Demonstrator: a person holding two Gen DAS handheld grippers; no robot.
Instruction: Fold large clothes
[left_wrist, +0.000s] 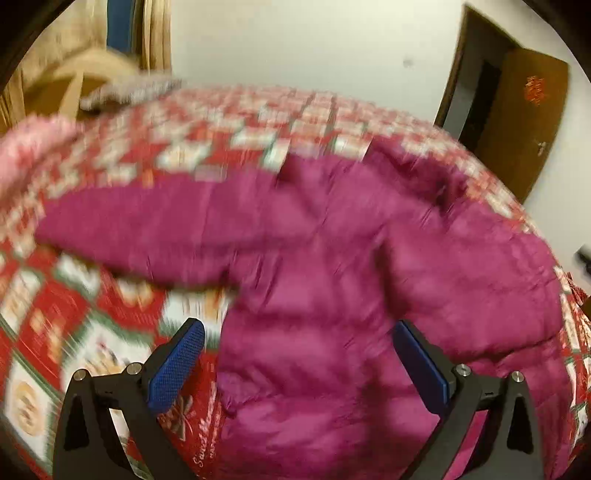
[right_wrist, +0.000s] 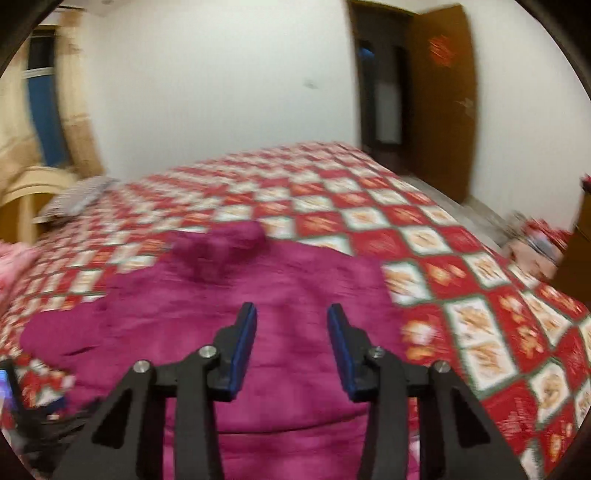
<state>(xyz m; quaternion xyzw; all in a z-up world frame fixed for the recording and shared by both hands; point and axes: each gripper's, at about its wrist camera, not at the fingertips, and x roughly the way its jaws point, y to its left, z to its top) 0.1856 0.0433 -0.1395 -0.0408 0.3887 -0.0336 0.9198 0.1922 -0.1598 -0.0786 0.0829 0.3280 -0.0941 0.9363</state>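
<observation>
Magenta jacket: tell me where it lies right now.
The magenta jacket lies spread on the red checked bedspread, ahead of both open grippers, one sleeve stretched leftward in the left wrist view.

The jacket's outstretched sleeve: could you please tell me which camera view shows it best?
The left wrist view, though blurred: the magenta jacket fills the picture and its sleeve runs full length leftward across the bedspread. The right wrist view shows mostly the jacket's body beyond the open tongs, the sleeve foreshortened at the left.

White wall (right_wrist: 221, 92), brown door (right_wrist: 439, 99)
</observation>
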